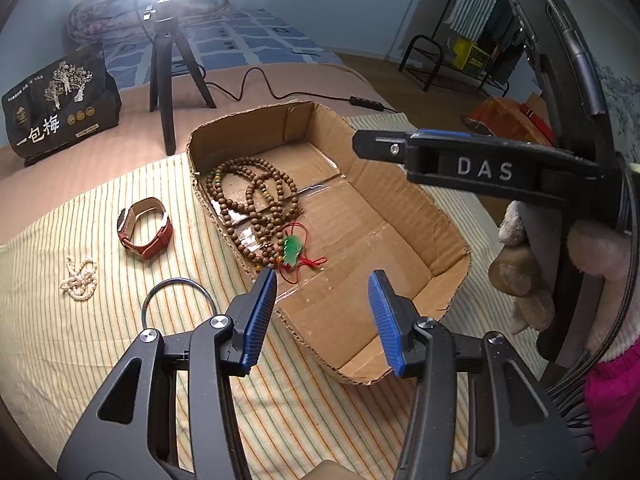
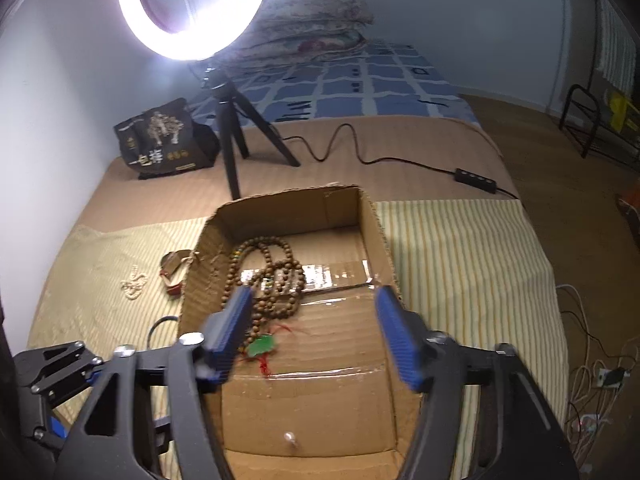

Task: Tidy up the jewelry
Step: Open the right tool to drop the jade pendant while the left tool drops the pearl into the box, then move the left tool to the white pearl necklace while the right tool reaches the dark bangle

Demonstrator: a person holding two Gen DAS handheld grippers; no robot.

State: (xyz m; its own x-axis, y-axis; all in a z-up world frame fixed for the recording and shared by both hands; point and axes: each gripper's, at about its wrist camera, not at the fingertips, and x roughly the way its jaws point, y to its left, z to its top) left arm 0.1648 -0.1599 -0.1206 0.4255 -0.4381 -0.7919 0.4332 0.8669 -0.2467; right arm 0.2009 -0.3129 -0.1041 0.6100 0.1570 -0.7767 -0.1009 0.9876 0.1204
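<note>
An open cardboard box (image 1: 404, 208) (image 2: 372, 236) lies on a striped cloth. Inside it are a brown wooden bead necklace (image 1: 256, 196) (image 2: 276, 276) and a green jade pendant on red cord (image 1: 293, 246) (image 2: 262, 346). A small pearl (image 2: 289, 437) also lies in the box. On the cloth left of the box are a red-strap watch (image 1: 146, 226) (image 2: 173, 270), a pearl strand (image 1: 79, 278) (image 2: 134, 282) and a dark bangle (image 1: 176, 300). My left gripper (image 1: 322, 316) is open and empty over the box's near left edge. My right gripper (image 2: 314, 332) is open and empty above the box.
A ring light on a black tripod (image 1: 168, 76) (image 2: 236, 136) stands behind the box, its cable and switch (image 2: 474, 178) trailing right. A black snack bag (image 1: 56, 108) (image 2: 164, 140) stands at the back left. Cables and a power strip (image 2: 596, 384) lie on the floor, right.
</note>
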